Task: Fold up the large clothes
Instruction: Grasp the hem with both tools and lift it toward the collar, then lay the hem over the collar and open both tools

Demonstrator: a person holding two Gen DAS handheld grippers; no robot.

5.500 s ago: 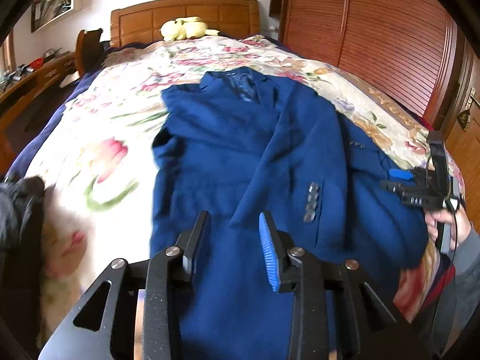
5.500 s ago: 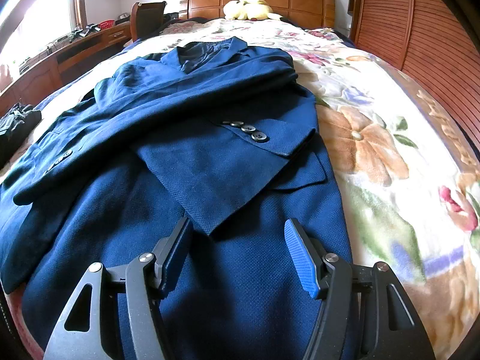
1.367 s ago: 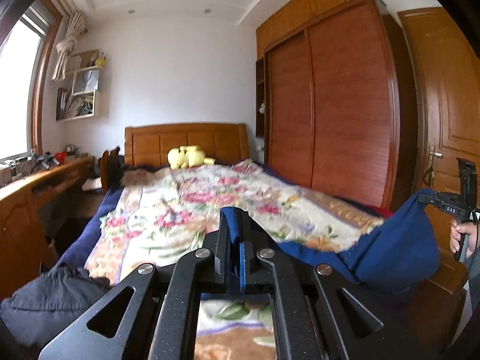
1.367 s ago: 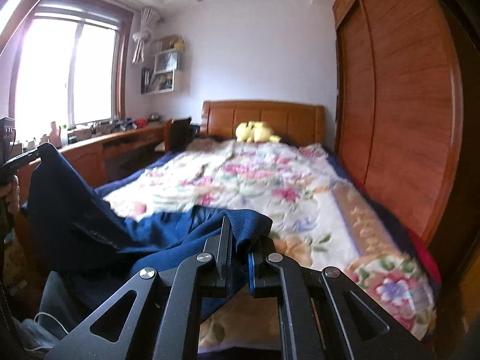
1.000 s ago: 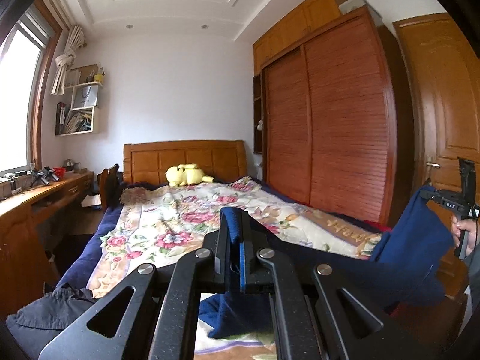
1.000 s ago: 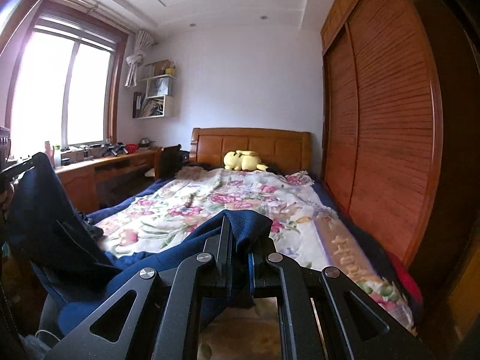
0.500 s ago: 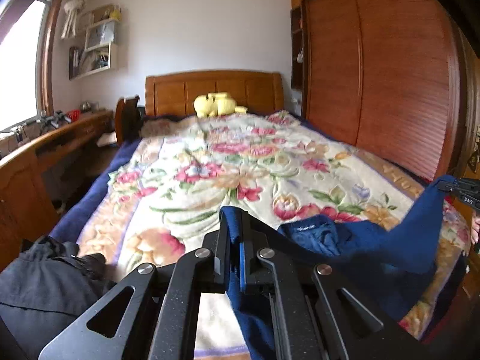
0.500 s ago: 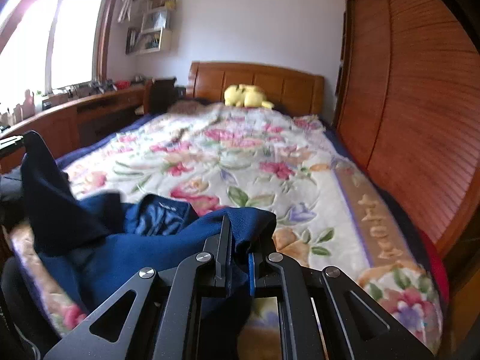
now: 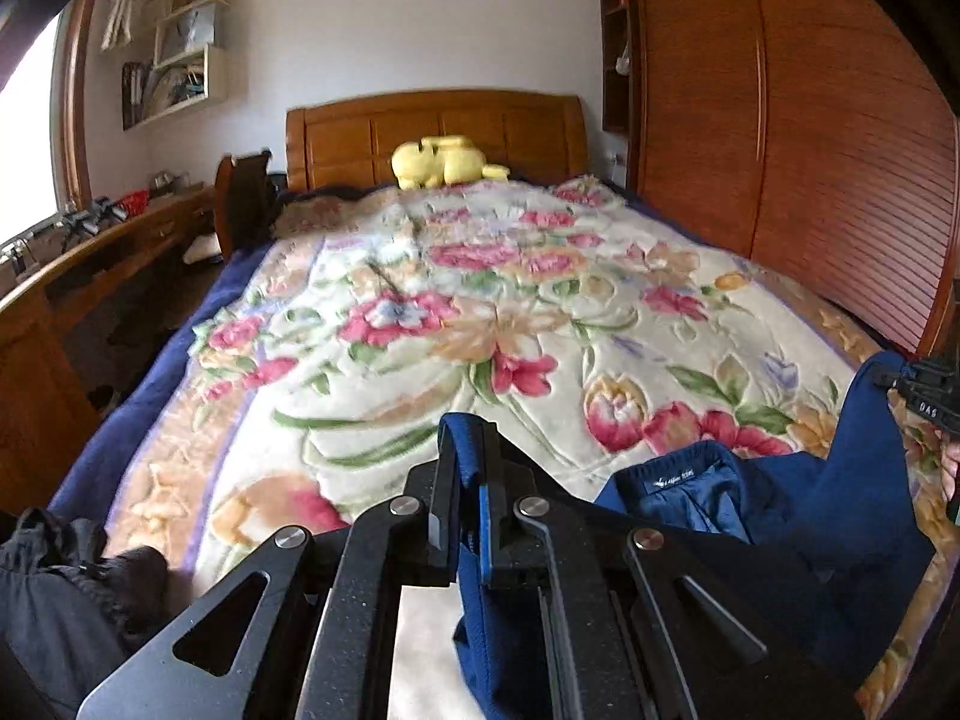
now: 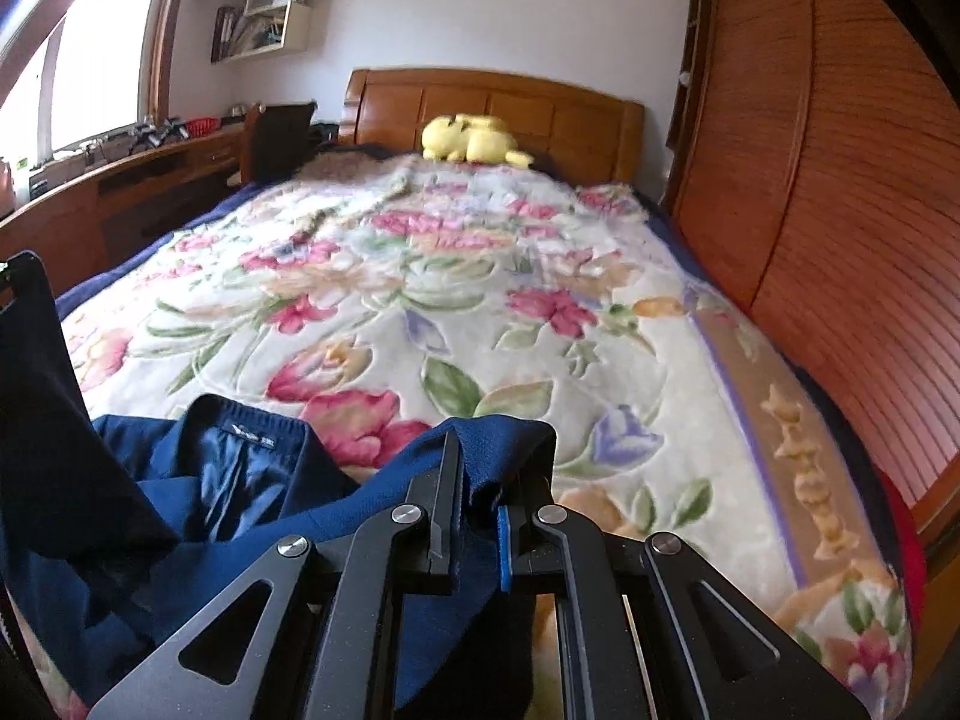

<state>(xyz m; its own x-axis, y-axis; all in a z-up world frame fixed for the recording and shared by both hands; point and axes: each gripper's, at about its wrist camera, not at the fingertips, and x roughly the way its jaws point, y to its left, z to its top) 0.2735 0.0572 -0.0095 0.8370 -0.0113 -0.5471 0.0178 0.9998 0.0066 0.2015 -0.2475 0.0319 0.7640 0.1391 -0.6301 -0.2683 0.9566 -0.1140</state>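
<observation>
Between each claw's clamped jaws: blue jacket (image 9: 720, 498) cloth (draped bedward).

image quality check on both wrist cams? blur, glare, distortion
Left wrist: the headboard and yellow plush toy are soft with blur, the gripper and pinched blue jacket sharp; the window is blown out. Right wrist: blur on the far floral blanket, window overexposed. Both: strong fisheye bending the wardrobe, dark corner vignetting.
</observation>
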